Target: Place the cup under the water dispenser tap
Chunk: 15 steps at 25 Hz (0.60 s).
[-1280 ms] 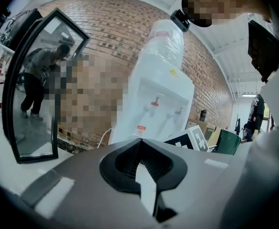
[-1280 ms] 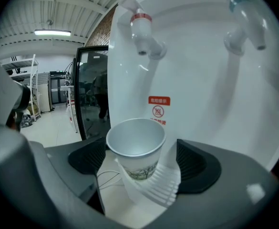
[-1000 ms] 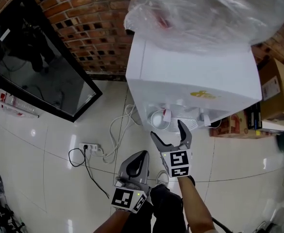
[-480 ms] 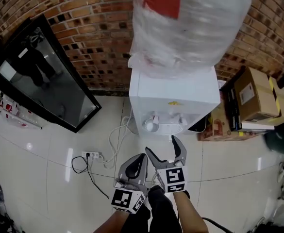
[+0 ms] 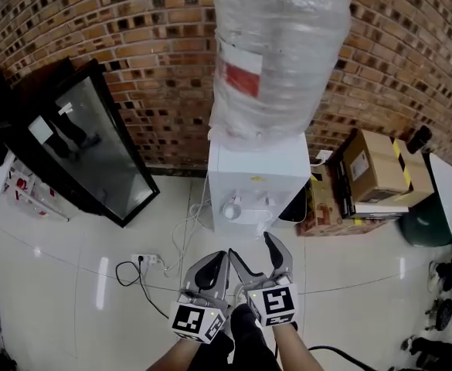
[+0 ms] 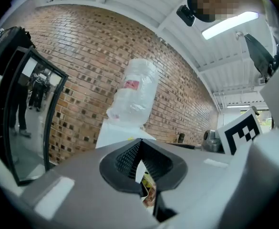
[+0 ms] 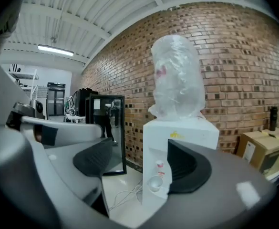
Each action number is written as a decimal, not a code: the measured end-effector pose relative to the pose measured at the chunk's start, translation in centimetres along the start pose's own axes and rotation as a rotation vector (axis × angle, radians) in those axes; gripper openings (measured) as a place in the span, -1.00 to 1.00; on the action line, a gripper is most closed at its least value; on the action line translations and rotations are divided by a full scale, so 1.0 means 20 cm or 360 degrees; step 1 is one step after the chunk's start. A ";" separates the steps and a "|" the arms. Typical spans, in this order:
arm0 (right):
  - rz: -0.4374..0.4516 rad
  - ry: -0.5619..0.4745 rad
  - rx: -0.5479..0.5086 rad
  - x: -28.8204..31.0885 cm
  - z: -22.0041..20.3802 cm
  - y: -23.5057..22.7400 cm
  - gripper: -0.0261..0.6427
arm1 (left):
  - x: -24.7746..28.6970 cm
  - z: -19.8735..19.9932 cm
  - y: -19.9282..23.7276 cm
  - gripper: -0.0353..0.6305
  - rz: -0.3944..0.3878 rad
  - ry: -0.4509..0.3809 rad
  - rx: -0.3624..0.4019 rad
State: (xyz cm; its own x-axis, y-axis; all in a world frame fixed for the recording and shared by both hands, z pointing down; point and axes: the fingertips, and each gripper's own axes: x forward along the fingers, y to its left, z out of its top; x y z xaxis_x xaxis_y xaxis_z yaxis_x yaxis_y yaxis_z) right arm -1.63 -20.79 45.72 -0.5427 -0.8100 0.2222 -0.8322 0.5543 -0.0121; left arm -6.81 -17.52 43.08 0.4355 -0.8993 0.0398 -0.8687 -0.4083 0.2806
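At the left, a black-framed mirror stands by the brick wall, and a power strip lies on the tiled floor. The left gripper has its fingers pressed together, with nothing between them. The cup stands in the recess of the white water dispenser, below the taps, well apart from both grippers. The right gripper has its fingers spread; they are closing, with nothing between them. A cardboard box stands at the right.
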 end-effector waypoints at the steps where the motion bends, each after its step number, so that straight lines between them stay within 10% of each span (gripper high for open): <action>1: -0.0006 -0.0017 -0.0002 -0.04 0.05 0.02 0.16 | -0.03 0.04 -0.03 -0.92 -0.0013 -0.0005 0.0009; 15: -0.0071 -0.0167 -0.0050 -0.56 0.51 0.22 -0.49 | -0.37 0.42 -0.39 -0.92 -0.0218 -0.0060 0.0028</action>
State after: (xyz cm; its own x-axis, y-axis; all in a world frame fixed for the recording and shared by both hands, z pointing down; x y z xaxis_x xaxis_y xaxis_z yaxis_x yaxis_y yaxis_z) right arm -0.36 -11.23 33.29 -0.5155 -0.8487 0.1184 -0.8528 0.5216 0.0263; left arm -5.21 -9.07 32.62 0.5415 -0.8400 -0.0340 -0.8058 -0.5301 0.2641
